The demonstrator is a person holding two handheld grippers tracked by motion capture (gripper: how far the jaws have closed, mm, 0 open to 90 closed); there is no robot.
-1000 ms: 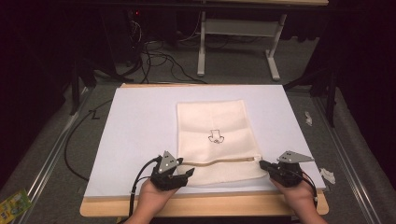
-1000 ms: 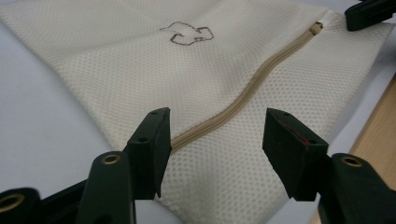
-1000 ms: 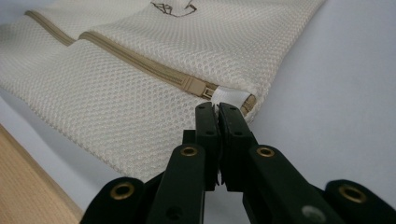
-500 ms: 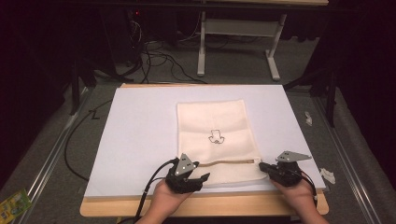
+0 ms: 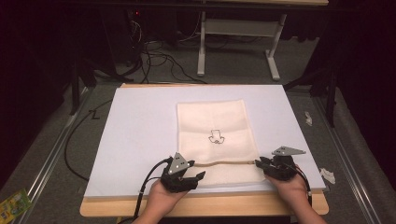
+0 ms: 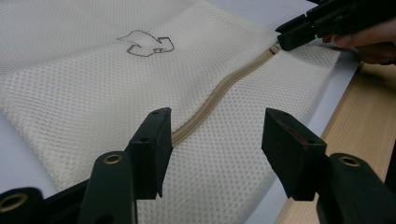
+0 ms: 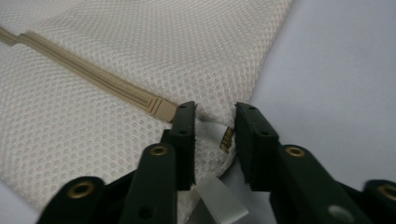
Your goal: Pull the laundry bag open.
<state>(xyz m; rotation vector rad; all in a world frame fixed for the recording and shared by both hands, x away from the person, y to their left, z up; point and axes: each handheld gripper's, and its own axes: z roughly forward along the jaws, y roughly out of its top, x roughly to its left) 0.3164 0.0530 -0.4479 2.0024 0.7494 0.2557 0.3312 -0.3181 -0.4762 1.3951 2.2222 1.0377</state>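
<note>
A cream mesh bag (image 5: 212, 116) lies flat on the white mat (image 5: 140, 130), with a small drawn mark (image 5: 215, 136) on it. A tan zipper (image 5: 224, 163) runs across its near end. My left gripper (image 5: 200, 176) hovers open over the bag's near left part. In the left gripper view its jaws (image 6: 217, 126) straddle the zipper (image 6: 219, 93) without touching it. My right gripper (image 5: 258, 162) is at the zipper's right end. Its jaws (image 7: 215, 112) have just been opening and stand a little apart. A hump of mesh and a label (image 7: 227, 137) sit loose between them.
The mat lies on a wooden table (image 5: 210, 205) whose bare edge runs along the near side. Crumpled paper bits (image 5: 328, 175) lie on the floor at the right. Cables (image 5: 154, 51) and a desk frame (image 5: 238, 28) stand behind the table. A green packet (image 5: 14, 203) lies at the bottom left.
My left gripper has shifted a little to the right, onto the bag's near left part. The right gripper has stayed at the zipper's right end.
</note>
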